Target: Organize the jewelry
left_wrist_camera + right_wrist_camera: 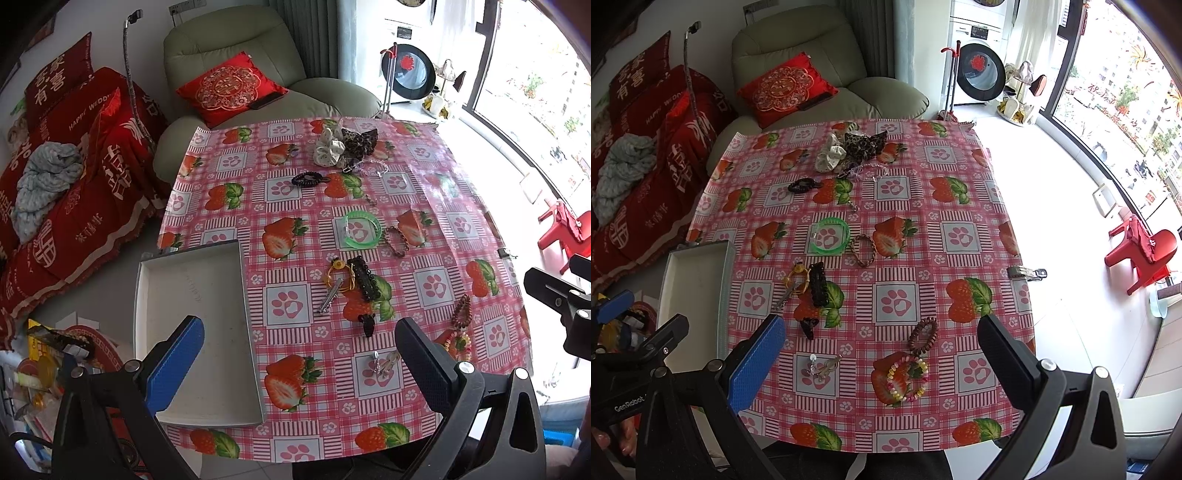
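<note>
White tray [192, 328] at lower left: interior bare, reachable from above. Right half of tablecloth [964, 206] open in right wrist view. Centre blocked by black hair claw [817, 284], green bangle [831, 235]; scrunchies [849, 149] crowd upper centre.

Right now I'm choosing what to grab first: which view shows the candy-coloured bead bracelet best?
Right wrist: the bracelet lies whole and unobstructed near the front edge. In the left wrist view it is half hidden behind a finger.
</note>
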`<state>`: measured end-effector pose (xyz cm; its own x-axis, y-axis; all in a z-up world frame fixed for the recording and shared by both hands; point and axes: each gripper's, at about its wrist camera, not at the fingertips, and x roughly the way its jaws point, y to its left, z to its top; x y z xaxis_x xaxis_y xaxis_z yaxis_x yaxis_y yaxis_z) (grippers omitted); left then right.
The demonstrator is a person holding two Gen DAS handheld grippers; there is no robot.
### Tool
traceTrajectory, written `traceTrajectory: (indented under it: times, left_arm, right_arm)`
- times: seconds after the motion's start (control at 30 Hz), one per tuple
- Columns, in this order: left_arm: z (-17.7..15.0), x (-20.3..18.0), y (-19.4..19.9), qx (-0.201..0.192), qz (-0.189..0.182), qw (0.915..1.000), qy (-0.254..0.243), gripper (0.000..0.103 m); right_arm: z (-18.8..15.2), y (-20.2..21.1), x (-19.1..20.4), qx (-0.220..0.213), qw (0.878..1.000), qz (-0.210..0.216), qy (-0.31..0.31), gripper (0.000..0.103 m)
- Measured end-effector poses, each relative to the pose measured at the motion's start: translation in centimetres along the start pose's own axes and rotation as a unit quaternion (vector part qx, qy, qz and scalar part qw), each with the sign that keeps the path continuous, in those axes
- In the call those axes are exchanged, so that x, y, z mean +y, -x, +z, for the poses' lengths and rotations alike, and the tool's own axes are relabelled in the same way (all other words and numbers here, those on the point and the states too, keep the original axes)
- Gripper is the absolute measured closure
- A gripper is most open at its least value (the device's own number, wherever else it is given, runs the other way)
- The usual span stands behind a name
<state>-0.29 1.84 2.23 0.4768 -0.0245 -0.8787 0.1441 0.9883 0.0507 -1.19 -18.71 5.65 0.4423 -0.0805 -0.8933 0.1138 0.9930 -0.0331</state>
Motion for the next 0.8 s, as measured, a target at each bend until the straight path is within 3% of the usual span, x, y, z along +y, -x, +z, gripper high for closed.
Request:
traceTrajectory:
  times: [0.8]
  left_arm:
    - [-0.03, 0.34, -0.43, 0.003, 0.000, 1.0000, 0.000, 0.000]
  right_arm:
    - [0.42, -0.88, 0.30, 0.005, 1.000, 0.002, 0.003, 0.000]
